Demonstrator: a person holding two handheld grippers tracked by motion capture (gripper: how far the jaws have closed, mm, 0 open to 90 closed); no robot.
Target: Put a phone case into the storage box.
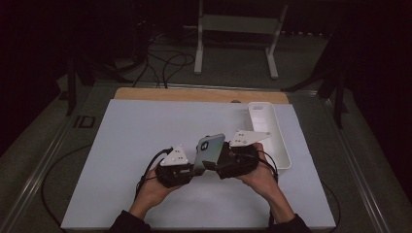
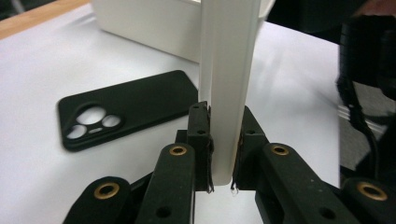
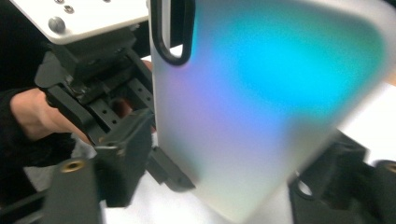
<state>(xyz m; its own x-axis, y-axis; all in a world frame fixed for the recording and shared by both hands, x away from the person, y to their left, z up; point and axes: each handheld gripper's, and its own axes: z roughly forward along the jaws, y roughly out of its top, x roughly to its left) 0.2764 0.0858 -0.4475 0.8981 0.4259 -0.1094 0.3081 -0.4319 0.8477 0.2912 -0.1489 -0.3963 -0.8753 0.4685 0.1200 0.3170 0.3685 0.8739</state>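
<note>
Your left gripper (image 1: 193, 170) has its jaws clamped on the bottom edge of the phone case (image 1: 210, 150), which stands upright between your two hands just above the surface (image 1: 126, 141). In the left gripper view the pads press on both sides of the case's thin pale edge. Your right gripper (image 1: 218, 162) sits just beside the case on its other side; in the right gripper view its jaws stand apart around the case's iridescent blue-violet back, with no pad pressing on it. A black case (image 2: 126, 107) lies flat on the surface beyond your left jaws, camera cut-outs up. Farther right, a white tray (image 1: 282, 145) rests near the surface's edge. No brand, label or writing is readable on anything
</note>
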